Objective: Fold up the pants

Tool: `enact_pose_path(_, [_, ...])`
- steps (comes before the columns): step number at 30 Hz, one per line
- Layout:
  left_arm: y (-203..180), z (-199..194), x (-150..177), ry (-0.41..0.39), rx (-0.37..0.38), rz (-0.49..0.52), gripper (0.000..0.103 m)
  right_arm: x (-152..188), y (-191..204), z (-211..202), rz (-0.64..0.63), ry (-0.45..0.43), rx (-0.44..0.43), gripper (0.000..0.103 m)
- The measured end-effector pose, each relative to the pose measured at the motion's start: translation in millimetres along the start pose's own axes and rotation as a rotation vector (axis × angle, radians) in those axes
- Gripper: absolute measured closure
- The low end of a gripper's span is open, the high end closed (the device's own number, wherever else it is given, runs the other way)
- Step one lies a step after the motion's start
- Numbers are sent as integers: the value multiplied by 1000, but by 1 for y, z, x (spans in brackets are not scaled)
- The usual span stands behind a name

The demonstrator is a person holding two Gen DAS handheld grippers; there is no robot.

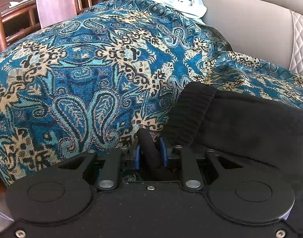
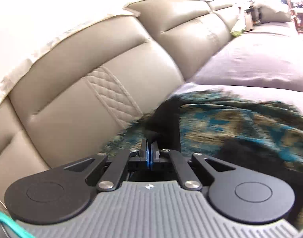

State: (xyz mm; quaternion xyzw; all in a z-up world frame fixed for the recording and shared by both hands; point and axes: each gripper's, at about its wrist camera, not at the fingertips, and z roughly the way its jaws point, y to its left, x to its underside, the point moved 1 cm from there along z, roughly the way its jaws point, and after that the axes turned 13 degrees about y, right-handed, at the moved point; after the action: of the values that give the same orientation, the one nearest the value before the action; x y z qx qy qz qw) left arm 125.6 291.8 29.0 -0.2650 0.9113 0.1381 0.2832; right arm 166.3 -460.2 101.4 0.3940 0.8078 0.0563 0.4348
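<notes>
**Black pants pinched at both ends over a patterned throw on a sofa**

Pants (image 1: 250,130): black, thick fabric, lying on a blue-teal-and-tan paisley throw (image 1: 96,63). In the left wrist view the bulk spreads from the gripper toward the lower right; a ribbed cuff or waistband (image 1: 189,111) sits at its upper left end, angled up and left. Long axis roughly left-to-right across the frame, ribbed end toward the middle. Exactly which end of the garment that is, can't tell.

Left gripper (image 1: 149,154): blue pads set narrowly apart, pinching a rolled black fold of the pants that sticks up between them.

Right gripper (image 2: 150,154): jaws pressed together. A black flap of the pants (image 2: 163,119) rises straight from the fingertips; looks nipped at its edge, but the frame is motion-blurred so contact isn't sharp.

Surface: throw covers the seat of a beige leather sofa (image 2: 92,63) with quilted diamond-stitch panels on the backrest. A pale lilac cloth (image 2: 250,59) covers the seat farther along. Light blue and white laundry (image 1: 181,2) is heaped at the throw's far edge.

Room: a dark wooden chair frame (image 1: 0,19) beyond the throw on the left, bright wall behind the sofa.
</notes>
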Motion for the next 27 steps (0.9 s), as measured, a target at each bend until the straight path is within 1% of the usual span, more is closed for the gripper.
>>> enact_pose_path(2, [1, 1, -3, 8, 2, 0, 81, 15, -29, -5, 23, 13, 66, 99])
enact_pose_path(4, [2, 2, -5, 16, 3, 4, 81, 34, -58, -9, 55, 30, 159, 99])
enact_pose_path(6, [2, 3, -7, 23, 3, 8, 81, 50, -84, -12, 93, 66, 203, 99])
enact_pose_path(9, [3, 5, -9, 31, 0, 5, 81, 65, -106, -15, 117, 99, 210, 98])
enact_pose_path(13, [1, 6, -12, 40, -14, 19, 81, 63, -118, -19, 96, 73, 230, 93])
enact_pose_path(16, [-1, 7, -14, 48, -21, 31, 81, 57, -123, -19, 58, 72, 186, 87])
enact_pose_path(17, [-1, 7, -13, 47, -23, 31, 81, 56, -124, -18, 36, 79, 160, 69])
enact_pose_path(18, [-2, 7, -13, 46, -26, 29, 81, 56, -124, -18, 20, 76, 144, 63])
enact_pose_path(20, [-3, 7, -12, 42, -33, 26, 81, 61, -120, -23, -29, 51, 104, 42])
enact_pose_path(21, [-4, 7, -12, 41, -37, 25, 81, 64, -115, -24, -80, 50, 79, 38])
enact_pose_path(22, [-5, 7, -12, 40, -43, 25, 81, 66, -109, -22, -129, 53, 73, 31])
enact_pose_path(23, [-6, 8, -12, 40, -48, 28, 81, 69, -103, -19, -170, 54, 90, 27])
enact_pose_path(24, [-6, 8, -12, 39, -53, 32, 81, 70, -96, -13, -205, 58, 126, 26])
enact_pose_path(26, [-7, 8, -12, 40, -59, 37, 81, 67, -88, 1, -227, 85, 182, 27])
enact_pose_path(27, [-7, 9, -13, 40, -59, 37, 81, 64, -85, 12, -219, 109, 193, 38])
